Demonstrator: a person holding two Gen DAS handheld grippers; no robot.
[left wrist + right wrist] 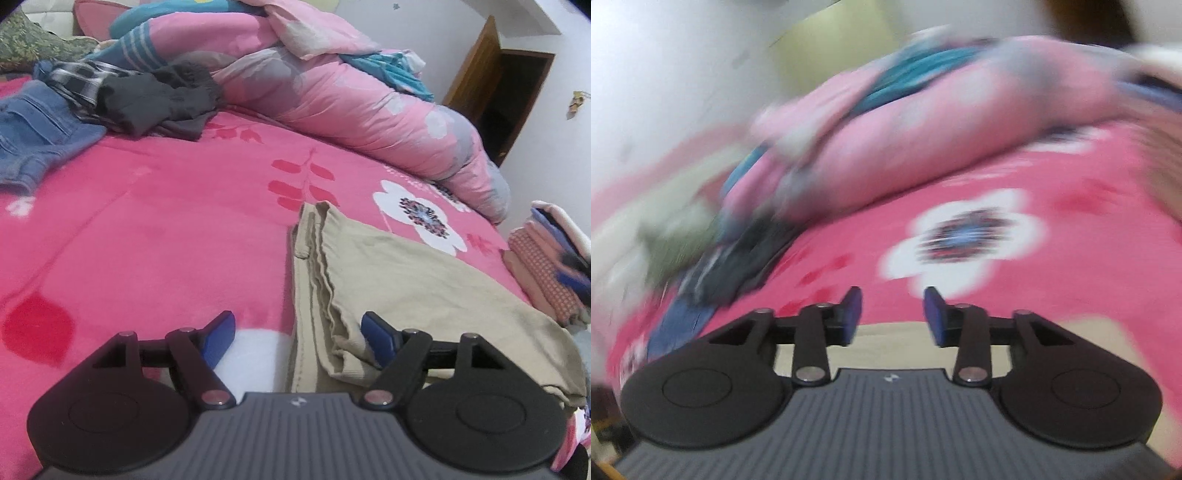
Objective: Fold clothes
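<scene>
While the left gripper (pixel 297 338) hangs low over the bed (pixel 166 236), its blue fingers (pixel 219 341) are spread wide and hold nothing. One finger sits over the pink blanket, the other over the folded tan pants (pixel 424 280). The pants lie flat near the bed's front edge, toward its right side, with the long way running from the gripper toward the far side. Jeans (pixel 33 133) and a dark gray garment (pixel 159 99) lie in a heap near the far left corner. A rolled pink quilt (pixel 351 107) lies along the far edge. The right gripper (pixel 892 315) is open too, empty, above the tan pants (pixel 894 345); that view is blurry.
</scene>
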